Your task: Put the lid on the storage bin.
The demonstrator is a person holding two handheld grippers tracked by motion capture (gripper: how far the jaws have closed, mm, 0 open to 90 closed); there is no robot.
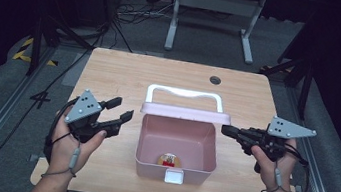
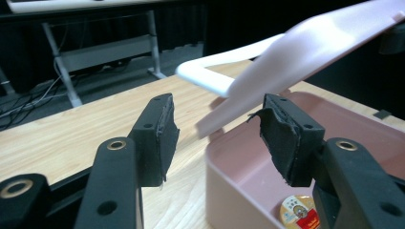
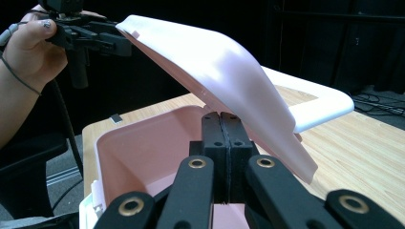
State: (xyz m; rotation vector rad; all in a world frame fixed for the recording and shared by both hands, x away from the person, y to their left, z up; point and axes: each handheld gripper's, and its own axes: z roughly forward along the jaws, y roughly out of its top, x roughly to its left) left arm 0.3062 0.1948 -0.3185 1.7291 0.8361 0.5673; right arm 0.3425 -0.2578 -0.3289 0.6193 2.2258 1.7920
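I have the pink plastic storage box [image 1: 176, 145] mid-tabletop [image 1: 126, 69], its hinged lid [image 1: 185, 112] raised, a small round tin [image 1: 170, 160] on its floor. My left hand-held gripper [image 1: 122, 110] hangs released beside the box's left wall; the right hand-held gripper [image 1: 225, 129] is clenched empty, tips near the lid's right end. I judge the lid-opening step done, and next a released gripper must reach down for the tin.

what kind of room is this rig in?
Probably a lab or recording studio, not a home: black surroundings, cables loose on the grey floor, a bare wooden table holding one pink box, hazard tape beside metal rails.
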